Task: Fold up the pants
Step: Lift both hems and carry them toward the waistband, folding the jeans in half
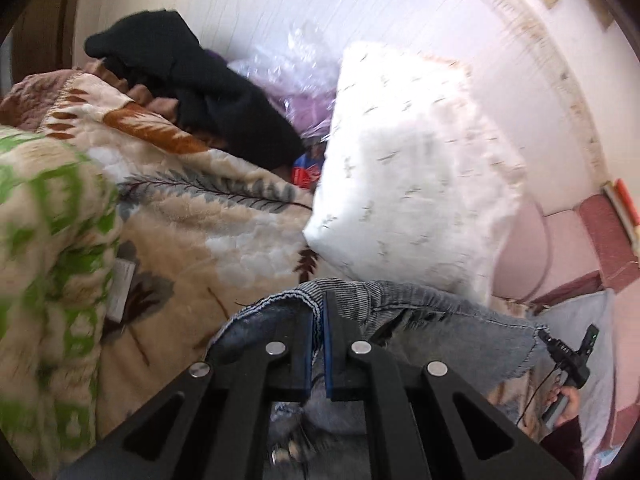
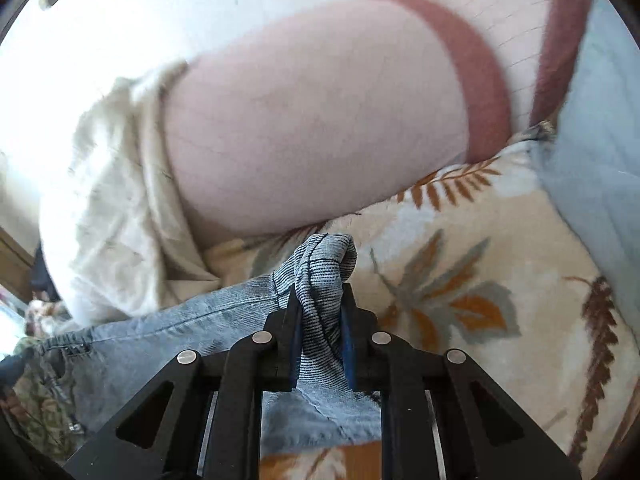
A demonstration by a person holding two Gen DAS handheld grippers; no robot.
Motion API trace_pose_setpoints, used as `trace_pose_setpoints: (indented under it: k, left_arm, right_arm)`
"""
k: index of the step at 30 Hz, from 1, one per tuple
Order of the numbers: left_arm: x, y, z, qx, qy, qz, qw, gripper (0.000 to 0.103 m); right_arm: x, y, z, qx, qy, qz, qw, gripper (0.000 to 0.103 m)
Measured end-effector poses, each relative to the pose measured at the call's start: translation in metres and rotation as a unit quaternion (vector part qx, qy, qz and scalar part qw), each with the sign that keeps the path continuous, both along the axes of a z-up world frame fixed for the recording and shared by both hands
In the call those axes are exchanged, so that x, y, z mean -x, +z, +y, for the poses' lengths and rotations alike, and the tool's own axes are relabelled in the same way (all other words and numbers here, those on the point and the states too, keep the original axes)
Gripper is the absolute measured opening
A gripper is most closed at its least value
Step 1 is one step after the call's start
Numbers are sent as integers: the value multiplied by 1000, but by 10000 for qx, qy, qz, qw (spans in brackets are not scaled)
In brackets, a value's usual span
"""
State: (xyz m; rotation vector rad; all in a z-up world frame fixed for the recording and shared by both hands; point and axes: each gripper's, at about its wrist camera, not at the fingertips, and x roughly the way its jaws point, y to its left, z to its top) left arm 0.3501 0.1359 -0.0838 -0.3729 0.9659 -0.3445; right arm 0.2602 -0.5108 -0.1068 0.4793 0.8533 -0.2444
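Black fingers of the left gripper (image 1: 318, 316) fill the bottom centre of the left wrist view, jaws nearly together and pinching a hemmed edge of the pants (image 1: 420, 312), one pair of light blue jeans. Denim drapes off to the lower right, where the right gripper (image 1: 568, 354) shows at the far end, its jaw state unreadable from here. Behind: one white pillow (image 1: 408, 168) centre right, one black garment (image 1: 192, 80) upper left, one floral blanket (image 1: 192, 216) under everything, crinkled plastic bag (image 1: 296, 64) at top centre.

Right wrist view: right gripper (image 2: 320, 312) bottom centre, jaws narrow and clamped on a bunched wad of the pants (image 2: 168, 332), cloth trailing to the lower left. Same floral blanket (image 2: 460, 272) at right, one pink cushion (image 2: 312, 120) filling the middle.

Progress: early, I'd judge. Pants are lifted and held at two points, stretched between the tongs; no finished fold visible. Laying flat and folding remain.
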Motion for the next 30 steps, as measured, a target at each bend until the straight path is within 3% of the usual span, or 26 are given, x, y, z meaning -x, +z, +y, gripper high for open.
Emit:
trace_pose_setpoints:
  k: [4,8,12,17,22,24,28,30]
  left_arm:
    - [52,19,17,318,42,-192,9993,5]
    - [115,18,29,386,24,-250,9989,5]
    - [170,-4,34,96,42,-196,9998,5]
    - [214,-51,42,-126,149,147,9997,6]
    - [248,-71,46,-387,91,187,9990,7]
    - [258,-70,48,-436,113,154,9989,8]
    - [278,-47,46,-1018,358,-330,9936,7]
    - [285,-31,46,-1081,572,-597,9907,7]
  right_arm:
    - [53,21,3,-106,-74,-373,9992,15]
    - [116,24,10,-171,-27,-537,9984,15]
    - [179,6,20,-302,34,-444,9985,15]
    - [229,-28,38,-468,254,-122,9985,19]
    - [275,-53,50,-702,477,391,9956,40]
    - [295,-54,46,-738,496,529,9946,53]
    - [317,-40,33,-888,371,210,9951,60]
    - [320,-31,26,-970,185,5,9951,66]
